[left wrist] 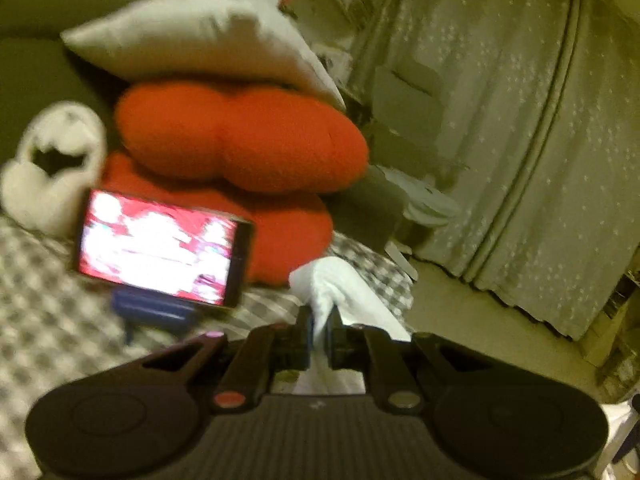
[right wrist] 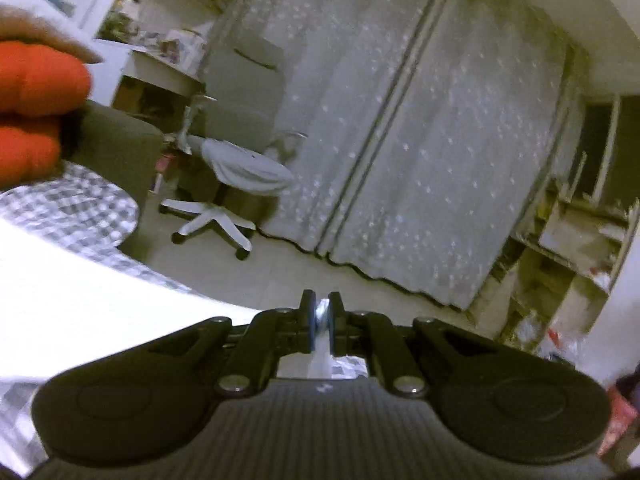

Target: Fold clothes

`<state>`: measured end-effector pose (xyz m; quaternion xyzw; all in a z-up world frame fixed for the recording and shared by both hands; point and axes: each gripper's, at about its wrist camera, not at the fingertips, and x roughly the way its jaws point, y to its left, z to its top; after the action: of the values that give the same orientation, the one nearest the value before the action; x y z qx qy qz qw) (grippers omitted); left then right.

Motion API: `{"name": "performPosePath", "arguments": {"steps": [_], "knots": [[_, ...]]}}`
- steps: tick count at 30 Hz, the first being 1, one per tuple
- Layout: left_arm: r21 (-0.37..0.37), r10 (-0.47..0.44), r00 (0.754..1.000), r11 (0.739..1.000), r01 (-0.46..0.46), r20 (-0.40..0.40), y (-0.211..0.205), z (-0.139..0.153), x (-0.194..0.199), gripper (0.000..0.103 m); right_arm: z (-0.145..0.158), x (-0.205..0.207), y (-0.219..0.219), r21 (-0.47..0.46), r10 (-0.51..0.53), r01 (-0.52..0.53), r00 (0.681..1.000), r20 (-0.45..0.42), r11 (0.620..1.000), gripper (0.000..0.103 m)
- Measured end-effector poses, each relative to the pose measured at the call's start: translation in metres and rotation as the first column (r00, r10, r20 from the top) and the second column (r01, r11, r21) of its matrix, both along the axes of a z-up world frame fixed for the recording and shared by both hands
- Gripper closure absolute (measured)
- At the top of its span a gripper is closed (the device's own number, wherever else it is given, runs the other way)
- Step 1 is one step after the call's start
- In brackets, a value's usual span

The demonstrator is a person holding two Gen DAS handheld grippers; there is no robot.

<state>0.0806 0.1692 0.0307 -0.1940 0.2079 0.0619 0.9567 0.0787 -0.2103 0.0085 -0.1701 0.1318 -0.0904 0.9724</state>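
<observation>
Left wrist view: left gripper (left wrist: 319, 322) is pinching a bunched edge of the white garment (left wrist: 340, 284), jaws nearly together with cloth squeezed between them. The fabric is rising in a peak above the checkered bedspread (left wrist: 48, 320). A lit phone (left wrist: 160, 246) on a blue stand is sitting just beside it, in front of red cushions (left wrist: 248, 136) topped by a white pillow (left wrist: 192, 36). Frame is blurring.

Right wrist view: right gripper (right wrist: 321, 312) is clamping a thin sliver of the same white garment (right wrist: 80, 300), which is spreading bright across the bed to the left. An office chair (right wrist: 224, 184) and curtain (right wrist: 420, 140) are sitting well apart.

Risk: the right grip is looking shallow, so a sharp pull is likely slipping the cloth out. A swinging hem is likely knocking the phone over.
</observation>
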Motion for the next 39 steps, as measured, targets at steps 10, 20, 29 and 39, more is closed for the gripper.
{"name": "performPosePath", "arguments": {"steps": [10, 20, 29, 39], "knots": [[-0.01, 0.043, 0.989, 0.999, -0.044, -0.139, 0.024, -0.013, -0.011, 0.05, -0.024, 0.018, -0.004, -0.023, -0.071, 0.067, 0.974, -0.216, 0.997, 0.064], [-0.041, 0.073, 0.961, 0.995, -0.087, -0.267, 0.019, -0.03, -0.036, 0.045, -0.013, -0.074, 0.093, 0.113, 0.632, -0.629, 0.722, -0.282, 0.769, 0.048], [-0.041, 0.14, 0.943, 0.986, -0.16, -0.303, 0.016, -0.032, -0.055, 0.04, -0.046, -0.08, 0.154, 0.084, 0.763, -0.801, 0.526, -0.376, 0.593, 0.076], [-0.046, 0.159, 0.944, 0.983, -0.18, -0.29, 0.005, -0.024, -0.063, 0.04, -0.006, 0.0, 0.106, 0.553, 0.549, -0.372, 0.813, -0.193, 0.745, 0.102]]}}
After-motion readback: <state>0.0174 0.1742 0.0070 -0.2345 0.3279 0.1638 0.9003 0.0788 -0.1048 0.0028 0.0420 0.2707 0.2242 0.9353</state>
